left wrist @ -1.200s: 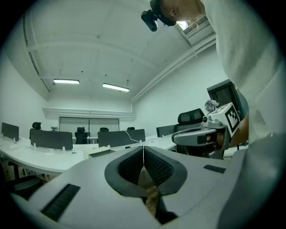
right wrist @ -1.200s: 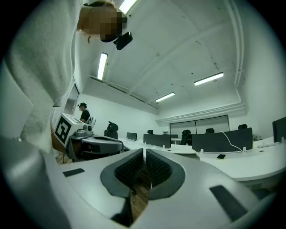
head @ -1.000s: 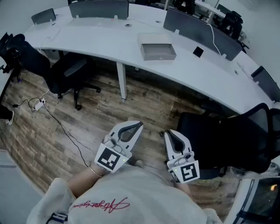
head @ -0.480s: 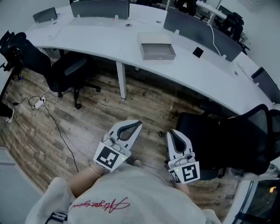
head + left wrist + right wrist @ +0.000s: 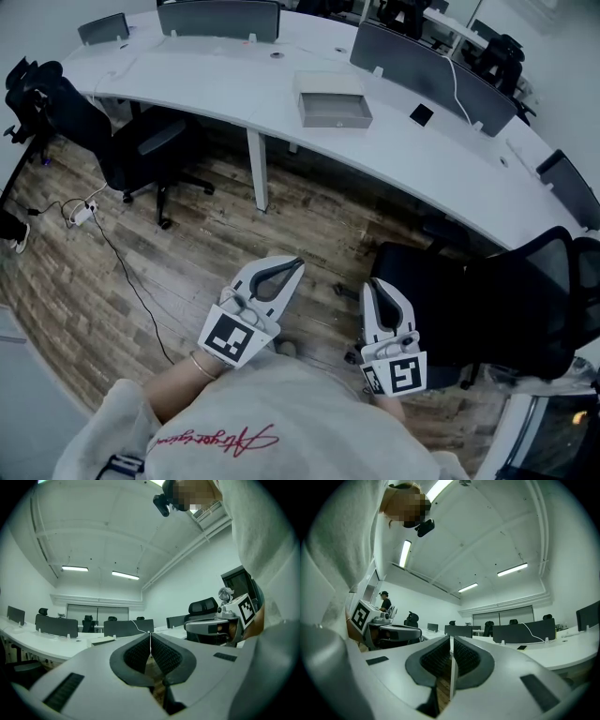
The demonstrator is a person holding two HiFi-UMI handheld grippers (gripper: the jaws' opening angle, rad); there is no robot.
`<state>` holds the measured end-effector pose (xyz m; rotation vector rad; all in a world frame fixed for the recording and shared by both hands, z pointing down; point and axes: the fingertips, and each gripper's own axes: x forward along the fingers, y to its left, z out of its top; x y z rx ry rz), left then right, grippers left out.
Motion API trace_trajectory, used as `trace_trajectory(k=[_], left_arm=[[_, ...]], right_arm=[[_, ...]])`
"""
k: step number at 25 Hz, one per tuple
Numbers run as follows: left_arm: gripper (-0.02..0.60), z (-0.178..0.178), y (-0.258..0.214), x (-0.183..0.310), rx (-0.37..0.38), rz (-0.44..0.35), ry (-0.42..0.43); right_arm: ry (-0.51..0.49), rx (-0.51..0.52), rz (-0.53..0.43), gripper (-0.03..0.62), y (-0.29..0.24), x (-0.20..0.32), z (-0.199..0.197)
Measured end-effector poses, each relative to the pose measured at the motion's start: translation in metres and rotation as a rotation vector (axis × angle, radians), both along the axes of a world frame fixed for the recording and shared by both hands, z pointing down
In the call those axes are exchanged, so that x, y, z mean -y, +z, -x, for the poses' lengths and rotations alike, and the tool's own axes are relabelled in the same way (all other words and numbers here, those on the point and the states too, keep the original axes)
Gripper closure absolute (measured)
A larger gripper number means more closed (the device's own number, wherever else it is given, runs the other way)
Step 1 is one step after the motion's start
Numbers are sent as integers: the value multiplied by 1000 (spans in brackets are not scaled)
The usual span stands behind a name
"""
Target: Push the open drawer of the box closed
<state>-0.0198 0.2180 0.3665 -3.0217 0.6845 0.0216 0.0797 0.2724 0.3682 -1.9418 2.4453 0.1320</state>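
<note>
Left gripper [image 5: 294, 264] and right gripper [image 5: 373, 285] are both closed, empty, over open floor [image 5: 309, 220]. Well ahead, the box [image 5: 328, 82] sits by the desk [image 5: 422, 159] edge (drawer [image 5: 335, 112] out toward them).

Cool, even light falls from ceiling strips [image 5: 125, 575]; both gripper views bend fisheye-wise, with dark corners.

Both forearms are tucked in low near the waist: the white-and-grey plastic left gripper [image 5: 296, 265] angles forward and to the right, the matching right gripper [image 5: 375, 285] points straight ahead, each with jaws pressed together on nothing
</note>
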Motion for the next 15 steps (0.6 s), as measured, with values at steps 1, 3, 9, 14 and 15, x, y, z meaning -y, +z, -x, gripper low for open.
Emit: trace_trajectory(k=[1, 3, 9, 14, 15], left_arm=[[565, 0, 2, -4, 1, 0, -4], [565, 3, 7, -9, 10, 6, -13], [565, 14, 5, -1, 4, 17, -63], [565, 8, 6, 23, -12, 21, -71], [565, 4, 7, 29, -17, 24, -69]], right_arm=[[-3, 0, 2, 562, 2, -2, -1], [-16, 4, 8, 562, 6, -4, 1], [-36, -17, -16, 561, -1, -2, 4], [-6, 2, -2, 561, 4, 14, -6], [-3, 0, 2, 562, 4, 18, -8]])
